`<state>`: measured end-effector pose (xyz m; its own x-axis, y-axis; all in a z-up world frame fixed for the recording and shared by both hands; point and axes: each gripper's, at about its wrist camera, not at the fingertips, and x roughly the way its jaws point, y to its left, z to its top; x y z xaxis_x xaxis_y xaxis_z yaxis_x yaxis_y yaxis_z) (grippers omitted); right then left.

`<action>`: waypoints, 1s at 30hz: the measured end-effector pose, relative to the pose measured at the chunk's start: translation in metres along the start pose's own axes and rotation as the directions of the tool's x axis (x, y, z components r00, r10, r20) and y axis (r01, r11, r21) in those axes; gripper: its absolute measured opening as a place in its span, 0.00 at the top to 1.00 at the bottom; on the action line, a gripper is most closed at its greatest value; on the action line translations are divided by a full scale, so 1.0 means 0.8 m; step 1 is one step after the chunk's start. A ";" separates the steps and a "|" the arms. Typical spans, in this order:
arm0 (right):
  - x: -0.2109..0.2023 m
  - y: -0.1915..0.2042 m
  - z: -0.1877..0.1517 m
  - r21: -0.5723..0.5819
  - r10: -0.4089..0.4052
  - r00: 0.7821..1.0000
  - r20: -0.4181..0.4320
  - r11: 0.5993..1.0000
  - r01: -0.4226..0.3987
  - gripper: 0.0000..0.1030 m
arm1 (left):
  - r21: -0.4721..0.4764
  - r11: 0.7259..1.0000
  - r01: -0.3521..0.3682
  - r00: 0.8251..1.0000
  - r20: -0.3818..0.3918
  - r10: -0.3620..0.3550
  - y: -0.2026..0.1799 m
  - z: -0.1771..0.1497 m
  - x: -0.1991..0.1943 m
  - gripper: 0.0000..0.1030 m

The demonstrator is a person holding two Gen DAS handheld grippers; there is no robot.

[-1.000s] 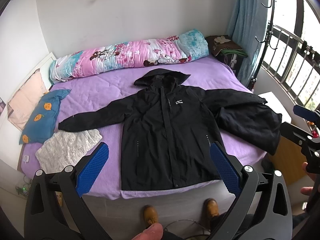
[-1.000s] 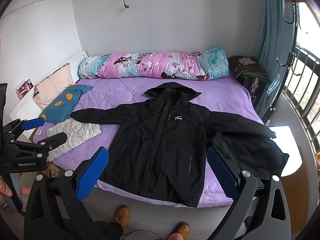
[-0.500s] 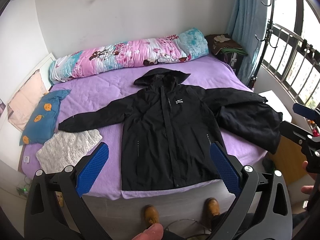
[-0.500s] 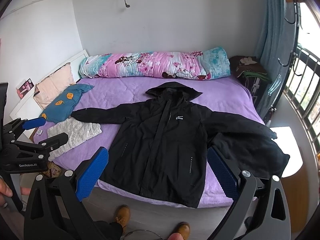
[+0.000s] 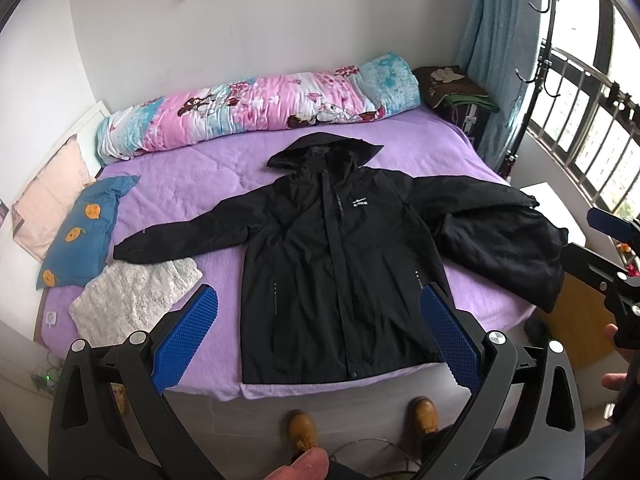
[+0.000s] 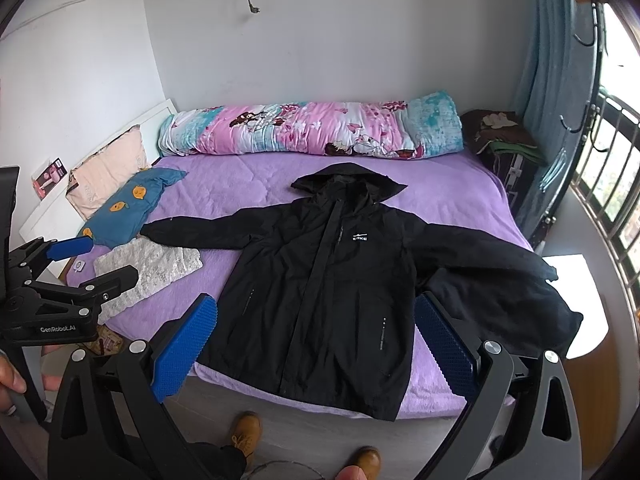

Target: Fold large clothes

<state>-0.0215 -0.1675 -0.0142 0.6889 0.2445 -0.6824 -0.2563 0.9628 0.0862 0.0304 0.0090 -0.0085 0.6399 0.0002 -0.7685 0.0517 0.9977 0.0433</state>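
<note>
Left wrist view: over the last second almost nothing has shifted. The left gripper point(image 5: 318, 332) still hangs above the near edge of the purple-quilted bed point(image 5: 192, 184), its blue ribbed pads spread wide with nothing between them. The large black hooded jacket point(image 5: 336, 264) lies face up and zipped in the middle of the bed, hood toward the far edge, hem at the near edge, where it lay before. Its one sleeve stretches toward the bed's left side, ending just beside a white lacy cloth point(image 5: 132, 300). The other sleeve runs to the right edge, over a second dark garment point(image 5: 508, 256) bunched at the near right corner.

Right wrist view: the right gripper point(image 6: 314, 336) is likewise unmoved, fingers wide apart and empty, held off the near edge and well clear of the jacket point(image 6: 320, 296). The left gripper point(image 6: 92, 260) shows at the bed's left side, also open.

Judging from this stillness, folding has not begun. The jacket is spread ready, and a sleeve seems the likely first grasp.
</note>
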 end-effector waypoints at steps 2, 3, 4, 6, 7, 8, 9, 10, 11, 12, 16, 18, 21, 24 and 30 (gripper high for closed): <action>0.004 0.000 0.000 -0.002 0.000 1.000 -0.002 1.000 0.000 0.06 | -0.003 1.000 0.003 1.000 -0.002 -0.003 0.000 0.004 0.006 0.05; 0.003 0.000 0.001 -0.002 -0.003 1.000 0.000 1.000 0.003 0.06 | -0.003 1.000 0.004 1.000 -0.003 -0.004 0.001 0.004 0.006 0.05; 0.005 0.000 0.000 -0.006 -0.003 1.000 0.000 1.000 0.003 0.06 | -0.007 1.000 0.005 1.000 -0.008 -0.005 0.003 0.007 0.011 0.05; 0.010 0.000 0.001 -0.004 0.001 1.000 0.003 1.000 -0.001 0.06 | -0.013 1.000 0.010 1.000 -0.020 -0.011 0.005 0.011 0.019 0.05; 0.013 0.000 0.001 -0.001 -0.001 1.000 0.002 1.000 0.001 0.06 | -0.016 1.000 0.014 1.000 -0.024 -0.014 0.007 0.014 0.024 0.05; 0.015 0.000 0.001 0.004 0.000 1.000 0.001 1.000 0.000 0.06 | -0.019 1.000 0.019 0.999 -0.026 -0.019 0.009 0.017 0.028 0.05; 0.017 0.002 0.002 0.009 -0.001 1.000 -0.001 1.000 0.002 0.06 | -0.021 1.000 0.023 0.999 -0.029 -0.023 0.010 0.020 0.033 0.05; 0.021 0.001 0.007 0.013 -0.003 1.000 -0.004 1.000 0.003 0.06 | -0.019 0.999 0.027 0.999 -0.032 -0.028 0.012 0.024 0.038 0.05; 0.024 0.001 0.010 0.019 -0.006 1.000 -0.005 1.000 0.006 0.06 | -0.016 0.999 0.032 0.999 -0.033 -0.032 0.015 0.026 0.041 0.05; 0.028 0.003 0.011 0.025 -0.011 1.000 -0.005 1.000 0.011 0.06 | -0.009 0.999 0.037 0.999 -0.034 -0.037 0.018 0.029 0.046 0.05; 0.049 0.004 0.041 0.049 -0.040 0.999 -0.004 0.998 0.041 0.06 | 0.022 0.998 0.059 0.998 -0.036 -0.058 0.032 0.044 0.066 0.05; 0.060 0.006 0.054 0.059 -0.062 0.998 0.001 0.996 0.062 0.06 | 0.053 0.996 0.067 0.997 -0.028 -0.065 0.042 0.053 0.076 0.05; 0.082 0.006 0.075 0.084 -0.110 0.994 -0.003 0.990 0.110 0.06 | 0.081 0.993 0.086 0.996 -0.030 -0.084 0.059 0.070 0.098 0.05; 0.107 -0.001 0.099 0.093 -0.147 0.989 -0.002 0.985 0.147 0.06 | 0.105 0.988 0.113 0.993 -0.039 -0.109 0.070 0.090 0.129 0.05; 0.186 -0.035 0.161 0.048 -0.165 0.986 -0.008 0.985 0.166 0.06 | 0.066 0.989 0.130 0.990 -0.055 -0.126 0.067 0.150 0.215 0.05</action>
<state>0.1754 -0.1431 -0.0246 0.7166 0.0810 -0.6928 -0.1057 0.9944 0.0069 0.2353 0.0545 -0.0614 0.5847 -0.1217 -0.8021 0.1850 0.9826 -0.0143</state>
